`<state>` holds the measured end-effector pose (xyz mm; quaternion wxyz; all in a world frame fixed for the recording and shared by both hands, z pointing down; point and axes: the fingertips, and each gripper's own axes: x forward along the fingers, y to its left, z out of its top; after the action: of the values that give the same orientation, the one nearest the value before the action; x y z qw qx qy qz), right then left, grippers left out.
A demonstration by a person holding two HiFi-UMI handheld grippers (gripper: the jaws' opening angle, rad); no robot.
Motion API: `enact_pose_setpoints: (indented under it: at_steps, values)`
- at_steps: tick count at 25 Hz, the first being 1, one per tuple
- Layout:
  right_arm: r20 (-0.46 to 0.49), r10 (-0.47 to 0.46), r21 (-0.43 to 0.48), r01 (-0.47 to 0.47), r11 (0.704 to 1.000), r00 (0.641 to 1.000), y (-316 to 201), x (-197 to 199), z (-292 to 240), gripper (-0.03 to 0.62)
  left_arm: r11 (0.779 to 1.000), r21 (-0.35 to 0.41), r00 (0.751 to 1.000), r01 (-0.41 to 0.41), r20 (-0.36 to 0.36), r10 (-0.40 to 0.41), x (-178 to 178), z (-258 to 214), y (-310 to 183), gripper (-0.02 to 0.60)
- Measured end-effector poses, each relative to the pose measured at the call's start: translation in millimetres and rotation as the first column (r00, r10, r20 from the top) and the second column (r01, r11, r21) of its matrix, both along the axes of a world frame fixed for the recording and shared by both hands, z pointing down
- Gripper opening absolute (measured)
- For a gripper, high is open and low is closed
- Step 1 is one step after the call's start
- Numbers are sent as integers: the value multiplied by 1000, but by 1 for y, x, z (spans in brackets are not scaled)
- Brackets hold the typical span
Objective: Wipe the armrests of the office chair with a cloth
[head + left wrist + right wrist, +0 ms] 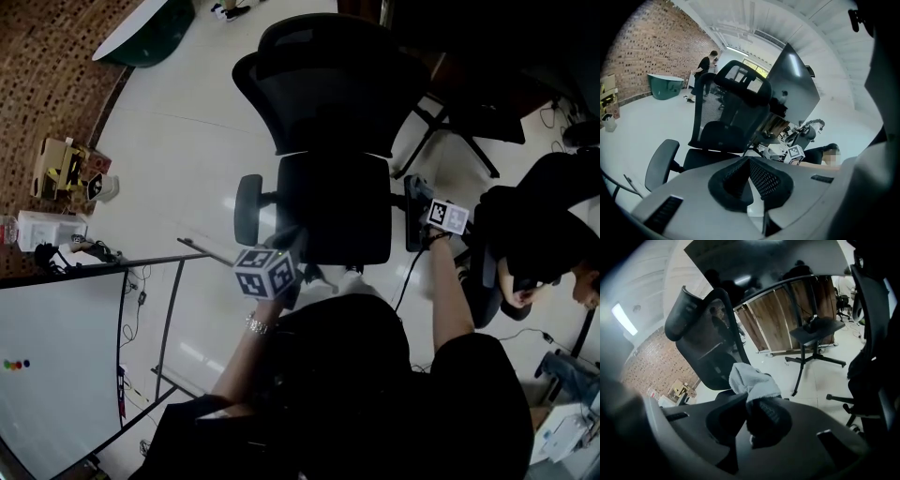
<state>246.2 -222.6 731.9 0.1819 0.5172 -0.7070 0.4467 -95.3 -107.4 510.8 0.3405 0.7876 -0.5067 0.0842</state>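
Head view: the right gripper (433, 214) is at the chair's (333, 202) right armrest (413, 234), while the left gripper (270, 272) hangs by the seat front, apart from the left armrest (248, 208). Left gripper view: jaws together, empty. Right gripper view: jaws clenched on the cloth (752, 380). It is probably best to press the cloth flat and stroke the whole pad.

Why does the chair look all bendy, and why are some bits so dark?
Left gripper view: the wide lens bends the office chair and the brick wall. Right gripper view: the cloth looks soft, and the corners go black. Head view: the person is nearly black against the bright floor.
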Motion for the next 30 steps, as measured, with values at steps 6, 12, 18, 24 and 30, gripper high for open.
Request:
enact_pose_setpoints:
  at_steps: [6,12,18,24,30]
  values:
    - [103,-18,-43,22,999,995,93,-13,5,17,998,-1,998,-58,-17,58,16,3,-2,-2]
    - [158,-51,-90,66,994,986,173,-24,6,17,995,15,994,-98,-36,99,31,1,-7,-2]
    - [167,-78,78,66,995,983,146,-12,-36,16,995,27,995,-92,-32,92,30,-3,-7,-2]
    - [15,-77,176,73,982,997,16,7,-53,17,999,10,999,-40,-8,40,12,-2,2,-2]
    - [-118,-120,-8,119,993,986,-46,22,0,17,1000,4,1000,5,21,-5,-2,-3,12,-2]
